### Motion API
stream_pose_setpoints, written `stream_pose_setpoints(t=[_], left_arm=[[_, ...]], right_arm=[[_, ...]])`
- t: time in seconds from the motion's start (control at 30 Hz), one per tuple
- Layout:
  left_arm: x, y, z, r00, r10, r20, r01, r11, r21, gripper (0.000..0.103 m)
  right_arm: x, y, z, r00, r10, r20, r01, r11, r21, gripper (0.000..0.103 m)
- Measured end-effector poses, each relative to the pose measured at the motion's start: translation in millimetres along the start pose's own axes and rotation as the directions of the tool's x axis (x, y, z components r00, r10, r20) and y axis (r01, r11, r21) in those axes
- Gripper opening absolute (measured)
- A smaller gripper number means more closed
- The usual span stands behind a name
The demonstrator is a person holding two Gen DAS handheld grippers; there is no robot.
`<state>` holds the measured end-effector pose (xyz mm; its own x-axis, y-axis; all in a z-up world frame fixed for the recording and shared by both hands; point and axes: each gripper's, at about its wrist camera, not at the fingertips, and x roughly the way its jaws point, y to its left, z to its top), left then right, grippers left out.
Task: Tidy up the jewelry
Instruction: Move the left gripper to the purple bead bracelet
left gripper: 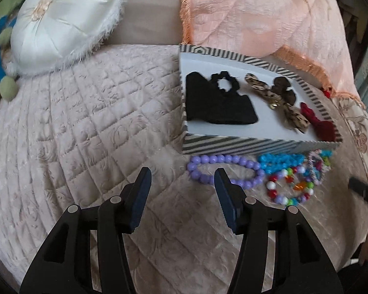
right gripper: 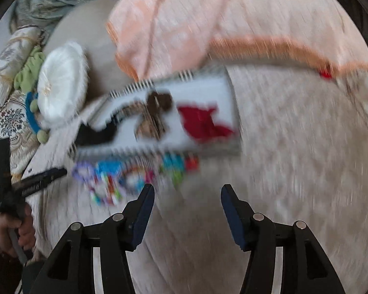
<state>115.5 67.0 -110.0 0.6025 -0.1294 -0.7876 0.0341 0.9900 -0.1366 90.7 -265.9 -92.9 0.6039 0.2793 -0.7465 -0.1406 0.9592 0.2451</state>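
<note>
The right wrist view is smeared by motion: the striped box point(right gripper: 159, 120) and the beads point(right gripper: 135, 174) along its near side are streaks, single strands not tellable. In the left wrist view, the box wall hides the far edge of the blue beads point(left gripper: 281, 162). The right tool point(left gripper: 363, 191) is cut off at the picture's edge, its jaws unseen there.

Bed with quilted beige bedspread point(left gripper: 73, 122); round white satin cushion point(left gripper: 66, 22) at head, peach fringed blanket point(left gripper: 257, 14) beside; daylight.
</note>
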Motion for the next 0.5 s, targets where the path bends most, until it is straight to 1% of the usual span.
stream_pose_setpoints(t=[0.13,0.27,0.37,0.43,0.47,0.5], left_arm=[[12,-6,5,1.000,-0.011,-0.018,0.011,1.000,0.002,0.053],[30,-14,10,0.998,0.036,-0.050,-0.035,0.999,0.025,0.054],[35,-20,9,0.997,0.063,-0.045,-0.061,0.997,0.047,0.057],[36,-28,3,0.995,0.096,-0.029,-0.093,0.990,0.108,0.057],[36,-30,1,0.995,0.101,-0.023,-0.098,0.987,0.127,0.056],[34,-31,-3,0.995,0.096,-0.017,-0.093,0.986,0.138,0.052]], right_arm=[[2,-15,-22,0.998,0.013,-0.056,-0.011,0.999,0.033,0.054],[1,-23,-25,0.998,0.051,-0.044,-0.049,0.998,0.039,0.054],[1,-23,-23,0.998,0.052,-0.045,-0.050,0.998,0.045,0.054],[1,-22,-23,0.998,0.048,-0.046,-0.046,0.998,0.039,0.054],[2,-21,-22,0.998,0.046,-0.046,-0.045,0.998,0.036,0.054],[3,-19,-21,0.998,0.049,-0.045,-0.047,0.998,0.034,0.054]])
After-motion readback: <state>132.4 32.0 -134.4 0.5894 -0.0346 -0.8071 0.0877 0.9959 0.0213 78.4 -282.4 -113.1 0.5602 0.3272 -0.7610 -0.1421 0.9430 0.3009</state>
